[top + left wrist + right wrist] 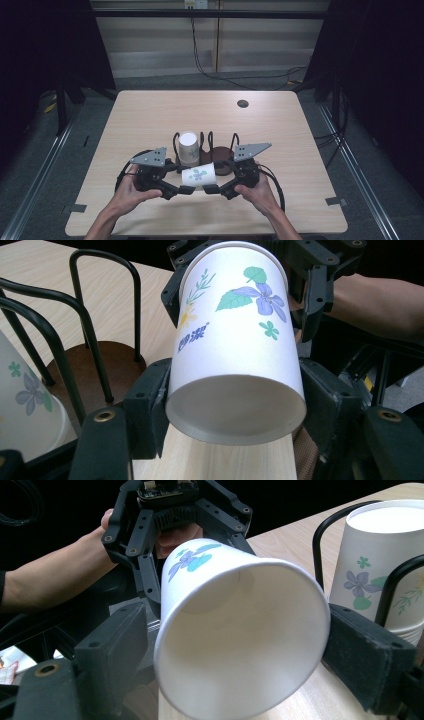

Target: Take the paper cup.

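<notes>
A white paper cup printed with flowers lies on its side above the table, held between both grippers. My left gripper is shut on its base end; the recessed bottom of the cup faces that gripper's camera between the left gripper's jaws. My right gripper is shut on the rim end, and the cup's open mouth sits between the right gripper's jaws. Just behind, a second flowered cup stands upright in a black wire rack with a brown base.
The rack's wire loops stand close beside the held cup, with the racked cup next to my right jaw. A dark round grommet sits near the wooden table's far edge. Cables trail over the floor beyond.
</notes>
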The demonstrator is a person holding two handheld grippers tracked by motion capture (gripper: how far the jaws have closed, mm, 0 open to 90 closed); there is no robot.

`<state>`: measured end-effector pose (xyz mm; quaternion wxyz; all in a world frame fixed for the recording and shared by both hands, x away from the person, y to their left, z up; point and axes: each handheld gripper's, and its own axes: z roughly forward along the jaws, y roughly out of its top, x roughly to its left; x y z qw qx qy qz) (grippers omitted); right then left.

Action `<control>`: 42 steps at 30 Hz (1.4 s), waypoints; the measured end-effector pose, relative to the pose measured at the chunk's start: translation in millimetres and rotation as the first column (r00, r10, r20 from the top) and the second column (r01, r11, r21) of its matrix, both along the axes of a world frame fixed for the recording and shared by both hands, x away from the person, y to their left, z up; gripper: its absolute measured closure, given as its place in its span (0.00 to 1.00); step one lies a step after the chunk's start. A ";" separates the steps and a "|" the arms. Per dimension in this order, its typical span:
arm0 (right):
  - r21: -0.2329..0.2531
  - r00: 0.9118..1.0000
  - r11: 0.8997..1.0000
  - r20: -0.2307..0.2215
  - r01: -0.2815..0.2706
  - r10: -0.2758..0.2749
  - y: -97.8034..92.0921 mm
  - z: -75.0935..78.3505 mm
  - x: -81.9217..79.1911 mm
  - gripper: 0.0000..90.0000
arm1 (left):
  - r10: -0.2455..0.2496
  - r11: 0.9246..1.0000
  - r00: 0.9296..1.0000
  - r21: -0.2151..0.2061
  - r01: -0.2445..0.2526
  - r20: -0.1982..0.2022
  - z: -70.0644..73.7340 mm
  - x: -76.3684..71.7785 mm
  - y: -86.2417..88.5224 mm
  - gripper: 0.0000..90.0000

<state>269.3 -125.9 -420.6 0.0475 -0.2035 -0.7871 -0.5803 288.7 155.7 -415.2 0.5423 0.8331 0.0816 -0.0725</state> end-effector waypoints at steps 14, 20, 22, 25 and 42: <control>0.019 1.000 1.000 0.000 0.011 -0.011 -3.4 0.1 1.7 0.28 | -0.011 1.000 0.999 -0.001 0.011 -0.042 -4.9 3.7 0.0 0.40; 0.011 1.000 1.000 0.016 0.012 -0.012 -3.9 2.8 0.9 0.30 | 0.009 1.000 0.999 0.013 -0.009 -0.042 -5.7 3.3 -1.5 0.36; 0.014 1.000 1.000 0.020 0.014 -0.015 -4.2 3.5 0.7 0.31 | 0.021 1.000 0.999 0.017 -0.020 -0.038 -5.4 3.5 -1.0 0.35; 0.007 0.999 1.000 0.027 0.022 -0.022 -4.4 4.3 0.3 0.32 | 0.032 0.999 0.999 0.028 -0.031 -0.037 -5.0 3.5 -0.3 0.32; -0.002 0.999 0.999 0.015 0.034 -0.034 -7.9 6.3 3.1 0.34 | 0.075 0.995 0.997 0.074 -0.074 -0.016 -4.8 6.6 1.9 0.18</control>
